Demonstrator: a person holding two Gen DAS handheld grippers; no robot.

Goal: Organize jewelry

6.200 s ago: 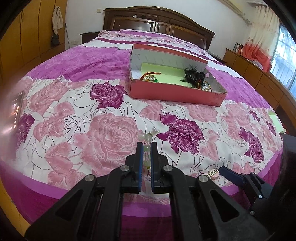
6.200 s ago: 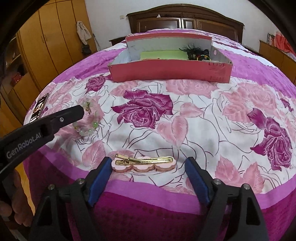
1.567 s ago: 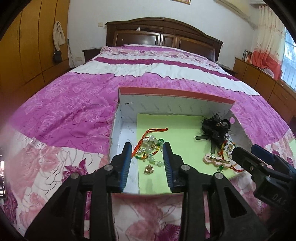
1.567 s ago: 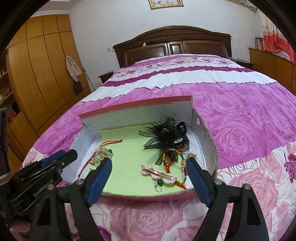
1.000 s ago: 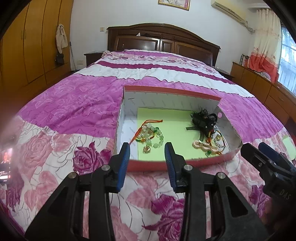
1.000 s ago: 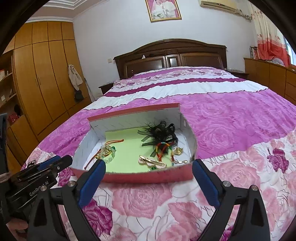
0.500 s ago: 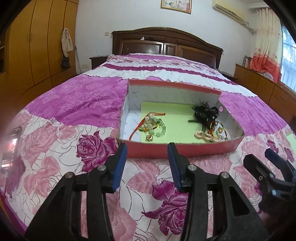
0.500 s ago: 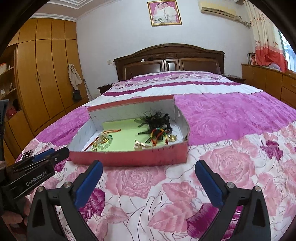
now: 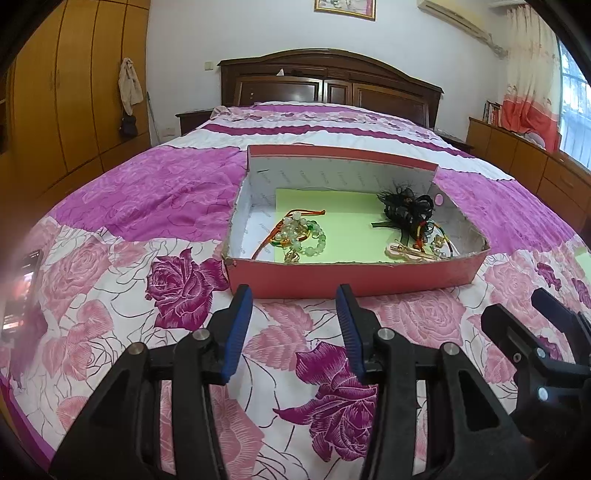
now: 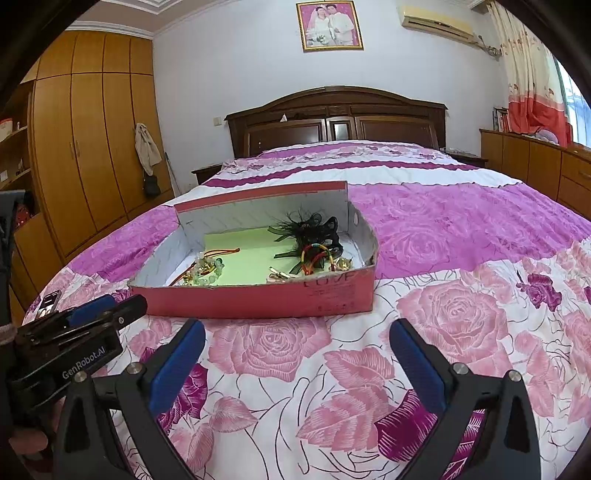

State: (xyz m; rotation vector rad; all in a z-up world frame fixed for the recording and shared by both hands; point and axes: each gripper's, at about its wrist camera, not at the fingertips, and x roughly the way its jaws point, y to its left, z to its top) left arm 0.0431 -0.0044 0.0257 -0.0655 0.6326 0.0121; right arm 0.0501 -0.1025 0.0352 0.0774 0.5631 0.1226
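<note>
**So, both claws empty, jewelry sits in the box**

Left wrist: left claw [image 9: 293, 295] parted, empty, just short of the red box [image 9: 351, 275] on the rose bedspread [image 9: 166, 291]. Beaded bracelet [image 9: 301, 236] lies left, black feather clip [image 9: 406, 208] right; phone [image 9: 22, 291] at the bed edge.

Right wrist: right claw [image 10: 293, 334] wide apart, empty; wedding photo [image 10: 330, 25] shows fully only here.

The box's [image 10: 258, 299] near wall hides the lower parts of the beads [image 10: 207, 271] and the clip [image 10: 279, 275] in the right wrist view. The print on that wall is too faint to read. A phone [image 9: 20, 291] at the left edge of the left wrist view is blurred and its screen unreadable. The right tongs [image 9: 546, 314] are cut off there by the right edge. The bed's [image 9: 155, 192] foot runs out under both frames.
</note>
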